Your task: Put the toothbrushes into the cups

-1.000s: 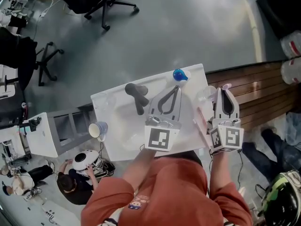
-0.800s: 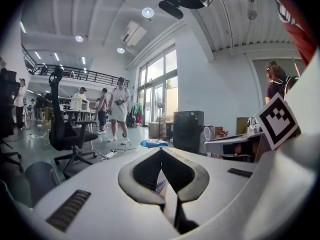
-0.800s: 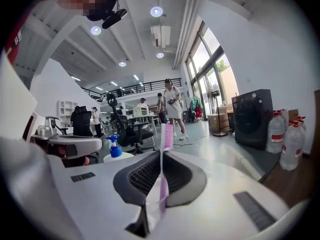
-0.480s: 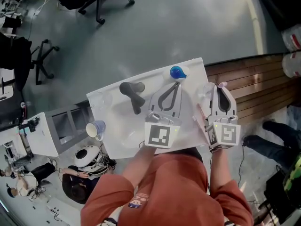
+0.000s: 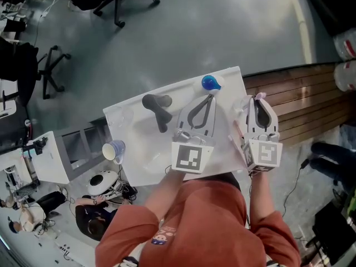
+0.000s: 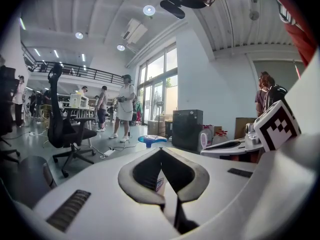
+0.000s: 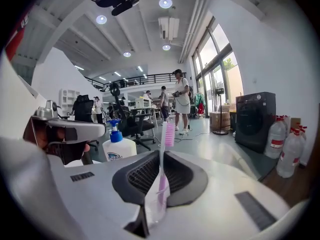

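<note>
Since a second ago the right gripper [image 5: 257, 100] has crept slightly leftward toward the table's right edge, and nothing else seems to have shifted. Its jaws are clamped on the pink toothbrush [image 7: 163, 171], which runs along between them with only the bristle head poking out past the tips. The brush is therefore held in the air over the right side of the table [image 5: 142, 143], not in any cup. What looks like a clear cup [image 5: 243, 109] sits just left of those tips, and a second cup [image 5: 114, 150] is well apart at the far left edge. The left gripper [image 6: 160, 151] is closed on nothing, its tips pointing at the pump bottle [image 7: 118, 146] with the blue top. The likely trouble is that so little of the brush sticks out that the jaws must come right to the rim. A light clear cup is hard to judge and could tip or slide if bumped, since nothing steadies it. The thin handle may also swivel in the grip and miss the opening
</note>
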The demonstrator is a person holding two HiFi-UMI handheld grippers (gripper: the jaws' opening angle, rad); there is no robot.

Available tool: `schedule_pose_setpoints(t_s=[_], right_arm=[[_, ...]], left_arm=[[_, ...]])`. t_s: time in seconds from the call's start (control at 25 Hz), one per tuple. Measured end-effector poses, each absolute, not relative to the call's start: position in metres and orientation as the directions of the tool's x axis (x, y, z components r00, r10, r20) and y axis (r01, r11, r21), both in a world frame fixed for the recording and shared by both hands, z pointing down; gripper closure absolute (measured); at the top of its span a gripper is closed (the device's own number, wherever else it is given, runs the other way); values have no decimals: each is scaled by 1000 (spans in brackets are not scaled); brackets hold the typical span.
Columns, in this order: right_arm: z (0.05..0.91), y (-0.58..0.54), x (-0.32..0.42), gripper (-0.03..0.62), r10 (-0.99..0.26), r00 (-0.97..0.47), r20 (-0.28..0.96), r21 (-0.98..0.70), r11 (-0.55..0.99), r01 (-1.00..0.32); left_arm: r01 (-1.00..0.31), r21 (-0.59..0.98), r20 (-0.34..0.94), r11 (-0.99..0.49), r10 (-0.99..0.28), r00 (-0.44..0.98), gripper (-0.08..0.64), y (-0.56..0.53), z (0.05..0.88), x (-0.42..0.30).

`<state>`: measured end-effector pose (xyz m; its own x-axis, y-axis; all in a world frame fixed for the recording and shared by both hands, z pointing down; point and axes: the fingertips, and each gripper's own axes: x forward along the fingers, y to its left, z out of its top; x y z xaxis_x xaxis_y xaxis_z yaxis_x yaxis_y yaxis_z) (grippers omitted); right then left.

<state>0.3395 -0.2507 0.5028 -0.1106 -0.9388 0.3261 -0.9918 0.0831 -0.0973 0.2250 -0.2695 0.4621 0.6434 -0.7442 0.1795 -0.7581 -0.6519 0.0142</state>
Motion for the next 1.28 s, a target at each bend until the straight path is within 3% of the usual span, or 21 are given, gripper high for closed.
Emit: schedule_pose_setpoints(t_s=[0.24,1.28], right_arm=[[508,-241,342,534,-938,-99,332,-90,73,-993],[435,-142,341,532,-971,-131,201,-59,122,-991]], left_arm=[[-768,17,165,-640,-756,634,541,-262,454,220],[-834,-40,68,-551,-834,548,541,-155,384,191]])
